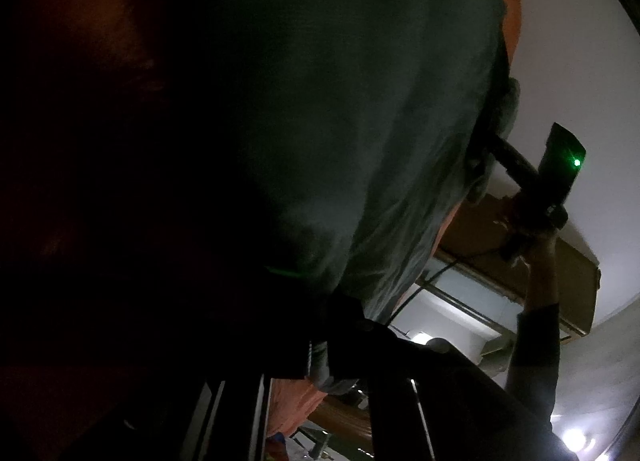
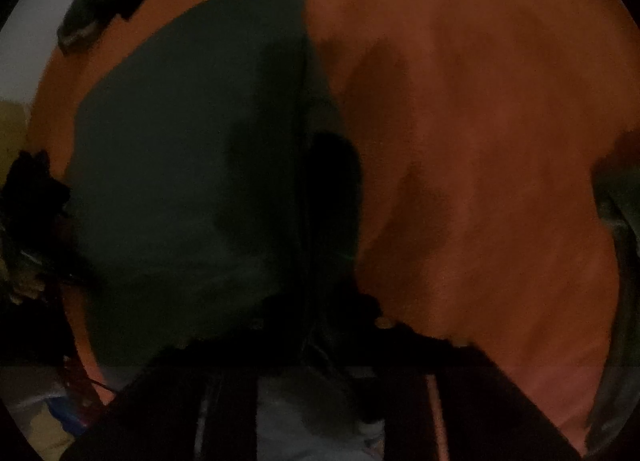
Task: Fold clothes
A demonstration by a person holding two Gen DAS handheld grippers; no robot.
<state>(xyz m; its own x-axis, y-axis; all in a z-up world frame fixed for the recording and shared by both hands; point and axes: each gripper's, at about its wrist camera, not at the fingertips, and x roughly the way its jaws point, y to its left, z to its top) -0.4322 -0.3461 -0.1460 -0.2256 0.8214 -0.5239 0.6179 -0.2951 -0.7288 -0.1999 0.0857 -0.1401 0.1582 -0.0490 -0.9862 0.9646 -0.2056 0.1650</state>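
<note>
A dark teal garment (image 1: 340,101) fills the left wrist view. My left gripper (image 1: 320,345) is shut on a bunched edge of it at the bottom. At the garment's far edge, my right gripper (image 1: 486,149), with a green light on its body, pokes its tips into the cloth, which puckers on both sides of them. Seen from the right wrist, the garment (image 2: 180,161) lies on an orange sheet (image 2: 480,141). There my right gripper (image 2: 320,313) points down at its right edge. Darkness hides whether the pads press on the cloth.
A person's arm in a dark sleeve (image 1: 536,341) holds the right gripper. A brown wooden panel (image 1: 568,281) is behind it. A black item (image 2: 100,1) lies at the sheet's top left, and a dark cloth (image 2: 616,221) at its right edge.
</note>
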